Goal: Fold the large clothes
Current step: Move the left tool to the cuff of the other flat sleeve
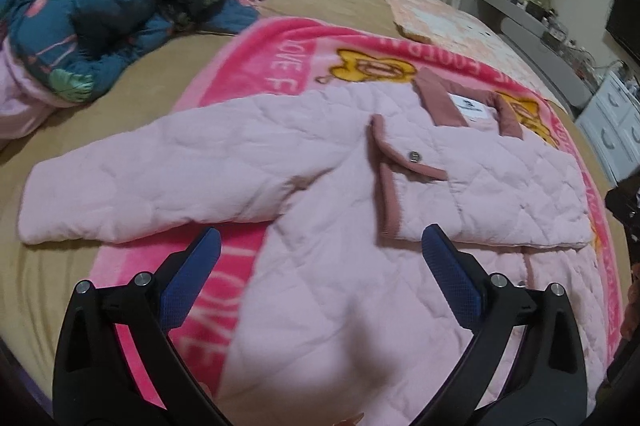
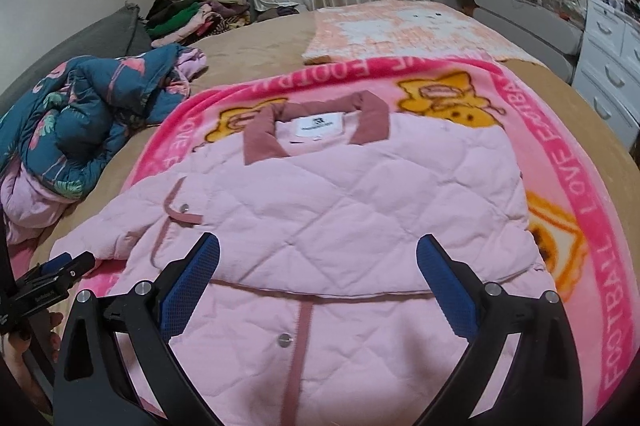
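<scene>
A pale pink quilted jacket (image 1: 320, 185) with a dusty rose collar lies front up on a bright pink cartoon blanket (image 1: 256, 73). Its left sleeve (image 1: 132, 177) stretches out to the left. Its right sleeve is folded across the chest (image 2: 360, 226). My left gripper (image 1: 320, 254) is open and empty, just above the jacket's lower left body. My right gripper (image 2: 318, 254) is open and empty over the folded sleeve and front placket. The left gripper also shows at the left edge of the right wrist view (image 2: 60, 270).
The blanket (image 2: 568, 185) lies on a tan bed (image 1: 120, 77). A crumpled dark teal floral quilt (image 1: 104, 1) sits at the left. A peach patterned cloth (image 2: 400, 29) lies at the far side. A clothes pile (image 2: 192, 13) and white drawers (image 2: 612, 65) stand beyond.
</scene>
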The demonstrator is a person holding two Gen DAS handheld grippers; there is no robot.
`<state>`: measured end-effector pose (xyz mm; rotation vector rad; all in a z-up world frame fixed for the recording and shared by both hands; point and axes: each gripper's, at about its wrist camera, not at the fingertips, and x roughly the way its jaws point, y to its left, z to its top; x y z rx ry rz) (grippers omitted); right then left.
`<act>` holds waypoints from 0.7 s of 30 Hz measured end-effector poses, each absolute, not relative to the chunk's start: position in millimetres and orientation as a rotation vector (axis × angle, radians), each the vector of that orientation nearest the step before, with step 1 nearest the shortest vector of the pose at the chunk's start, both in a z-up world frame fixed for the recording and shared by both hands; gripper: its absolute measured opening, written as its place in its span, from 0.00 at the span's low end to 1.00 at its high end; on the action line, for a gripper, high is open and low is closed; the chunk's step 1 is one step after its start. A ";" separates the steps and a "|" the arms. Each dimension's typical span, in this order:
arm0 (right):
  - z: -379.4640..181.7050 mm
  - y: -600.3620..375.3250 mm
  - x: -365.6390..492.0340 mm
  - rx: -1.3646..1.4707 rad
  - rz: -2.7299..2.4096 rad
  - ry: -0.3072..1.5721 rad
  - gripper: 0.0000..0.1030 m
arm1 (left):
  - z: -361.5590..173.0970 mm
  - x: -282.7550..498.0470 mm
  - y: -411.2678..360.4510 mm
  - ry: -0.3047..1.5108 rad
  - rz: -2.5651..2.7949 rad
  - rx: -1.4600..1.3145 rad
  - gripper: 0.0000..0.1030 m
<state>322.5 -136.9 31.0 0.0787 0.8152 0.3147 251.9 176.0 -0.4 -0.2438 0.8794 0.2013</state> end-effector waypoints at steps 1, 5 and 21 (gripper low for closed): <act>34.1 -132.3 320.8 0.075 0.323 0.810 0.95 | 0.6 250.0 178.9 0.877 0.204 -0.246 0.91; 43.2 -114.0 314.1 0.060 0.345 0.793 0.95 | 7.1 237.9 193.4 0.853 0.234 -0.252 0.91; 72.5 -31.1 298.5 0.026 0.457 0.732 0.95 | 12.3 209.1 256.9 0.811 0.289 -0.360 0.91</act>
